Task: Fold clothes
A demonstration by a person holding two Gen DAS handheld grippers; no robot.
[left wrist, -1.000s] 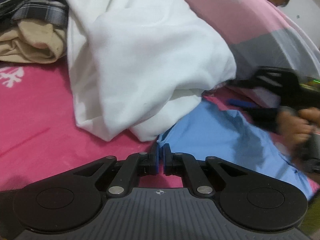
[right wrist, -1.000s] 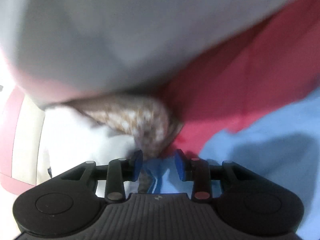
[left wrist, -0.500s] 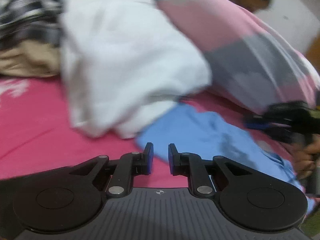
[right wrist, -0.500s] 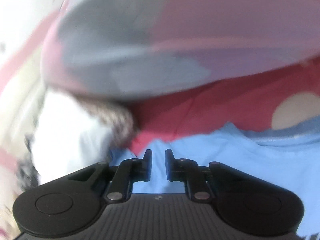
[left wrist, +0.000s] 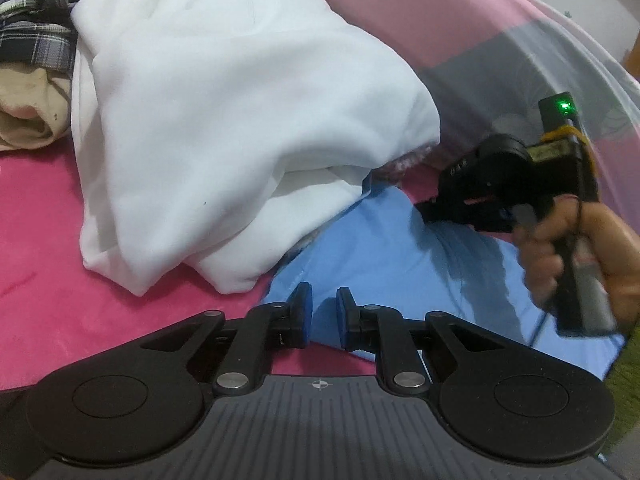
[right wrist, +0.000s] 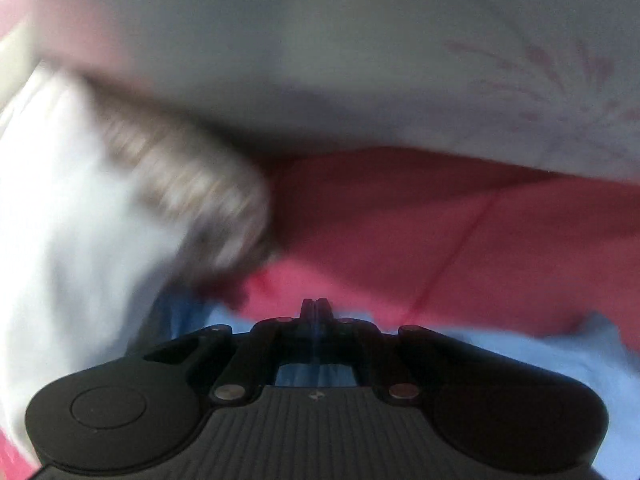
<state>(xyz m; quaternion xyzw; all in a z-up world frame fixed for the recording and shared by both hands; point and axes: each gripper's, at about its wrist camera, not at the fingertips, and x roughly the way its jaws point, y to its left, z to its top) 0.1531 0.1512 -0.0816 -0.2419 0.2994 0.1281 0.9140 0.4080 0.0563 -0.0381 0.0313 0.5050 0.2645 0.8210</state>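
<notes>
A light blue garment [left wrist: 380,256] lies flat on the pink bedsheet [left wrist: 40,220], its far edge tucked under a heap of white cloth [left wrist: 240,120]. My left gripper [left wrist: 324,312] hovers over the blue garment's near corner. Its jaws stand a narrow gap apart and the pads [left wrist: 306,312] press on nothing. A hand [left wrist: 560,248] holds my right gripper [left wrist: 426,210] at the garment's far edge, where creases run toward its tip. In the right wrist view that gripper [right wrist: 316,308] is shut, with a sliver of the blue garment [right wrist: 500,360] between its fingers.
A pink and grey quilt [left wrist: 500,52] bulges behind the garments and fills the top of the right wrist view. A plaid garment [left wrist: 32,36] and a beige one [left wrist: 28,120] lie at the far left. A brown patterned cloth [right wrist: 192,184] pokes out beside the white heap.
My left gripper went from shut to a narrow gap and shifted over the blue garment's corner. My right gripper closed from open onto the blue garment's far edge.
</notes>
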